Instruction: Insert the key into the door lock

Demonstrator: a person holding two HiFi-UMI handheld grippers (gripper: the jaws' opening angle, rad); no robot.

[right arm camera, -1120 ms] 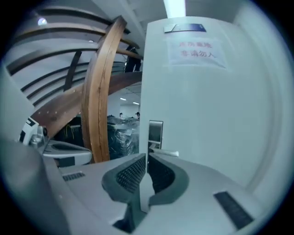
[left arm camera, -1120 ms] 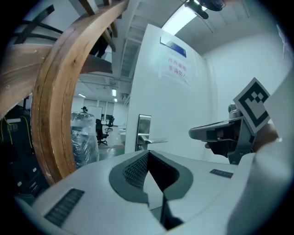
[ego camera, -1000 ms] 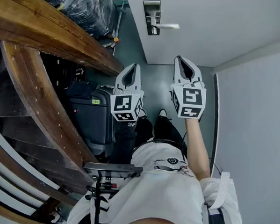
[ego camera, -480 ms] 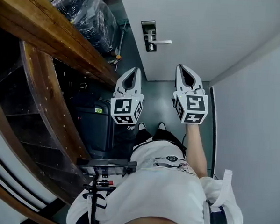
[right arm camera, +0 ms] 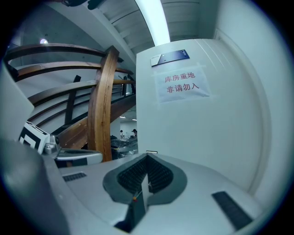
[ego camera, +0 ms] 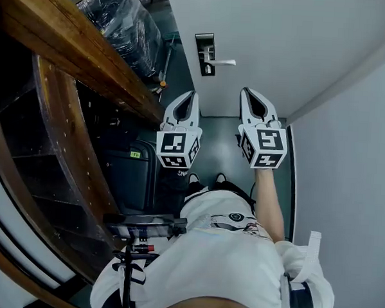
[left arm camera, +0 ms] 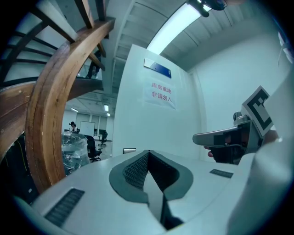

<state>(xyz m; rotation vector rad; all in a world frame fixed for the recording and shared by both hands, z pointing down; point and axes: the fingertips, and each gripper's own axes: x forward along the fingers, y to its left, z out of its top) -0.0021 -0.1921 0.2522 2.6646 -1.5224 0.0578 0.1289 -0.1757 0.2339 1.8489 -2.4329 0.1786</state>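
Note:
The white door [ego camera: 282, 39] carries a dark lock plate [ego camera: 206, 54] with a silver lever handle [ego camera: 224, 62]. My left gripper [ego camera: 190, 94] and right gripper [ego camera: 246, 91] are held side by side short of the door, below the lock in the head view. The left gripper [left arm camera: 148, 152] has its jaws together with nothing between them. In the right gripper [right arm camera: 147, 157], a thin flat metal blade, the key [right arm camera: 144, 186], stands clamped between the shut jaws. The lock plate [right arm camera: 151, 152] peeks just over the right gripper's tips.
A curved wooden stair rail [ego camera: 70, 41] runs along the left, with a black suitcase [ego camera: 130, 172] beneath it and plastic-wrapped goods [ego camera: 119, 14] behind. A grey wall [ego camera: 347, 158] closes in on the right. A printed sign [right arm camera: 183, 86] hangs high on the door.
The head view has tilted, so the lock now sits lower in the frame and closer to the gripper tips. Both grippers stay shut and side by side; the left one drifted slightly right.

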